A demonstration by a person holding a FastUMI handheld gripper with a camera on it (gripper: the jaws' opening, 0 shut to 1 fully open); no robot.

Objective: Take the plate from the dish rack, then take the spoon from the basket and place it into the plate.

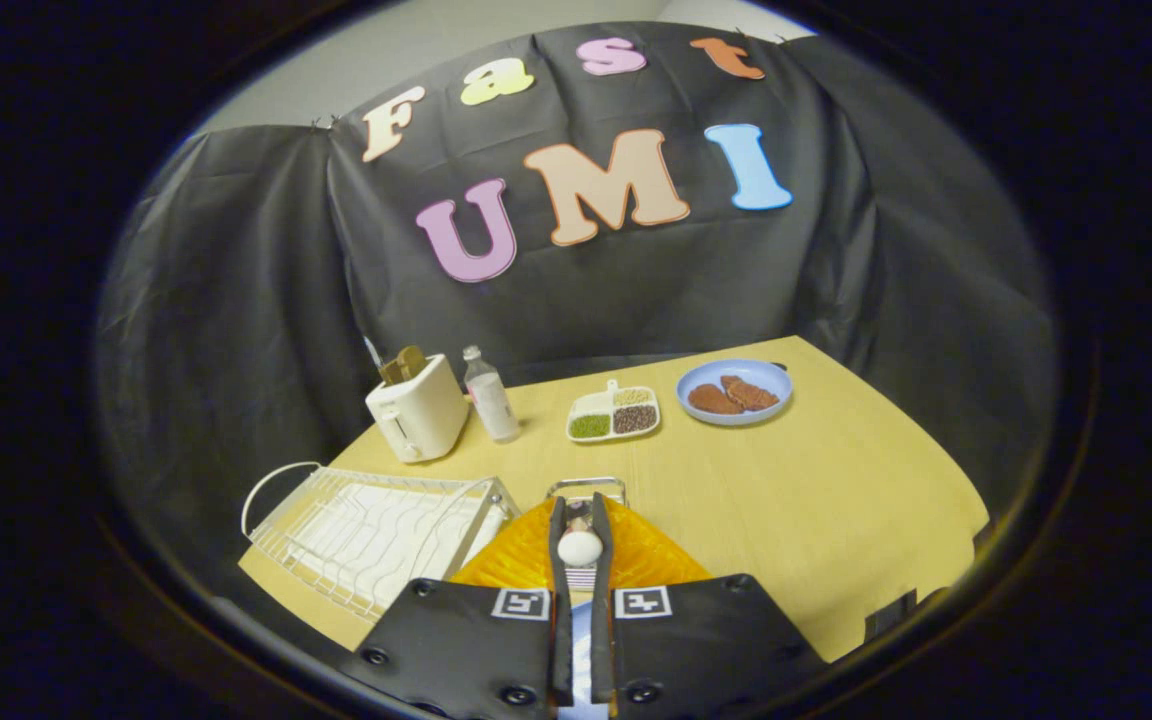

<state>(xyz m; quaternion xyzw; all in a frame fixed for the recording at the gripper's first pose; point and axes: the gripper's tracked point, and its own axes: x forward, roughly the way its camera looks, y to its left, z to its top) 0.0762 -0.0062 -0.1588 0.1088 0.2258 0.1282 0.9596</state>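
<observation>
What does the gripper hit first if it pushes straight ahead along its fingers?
Probably the small wire basket just beyond the fingertips. The gripper is shut on the spoon, above the orange plate. Farther along the line is the compartment tray. Height over the basket is unclear.

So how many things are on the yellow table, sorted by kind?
Dishes: 3 — blue plate, divided snack tray, orange plate.
Racks and baskets: 2 — white dish rack, wire basket.
Toaster: 1.
Bottle: 1.
Spoon, pinched between the gripper fingers: 1.
Total: 8.
</observation>
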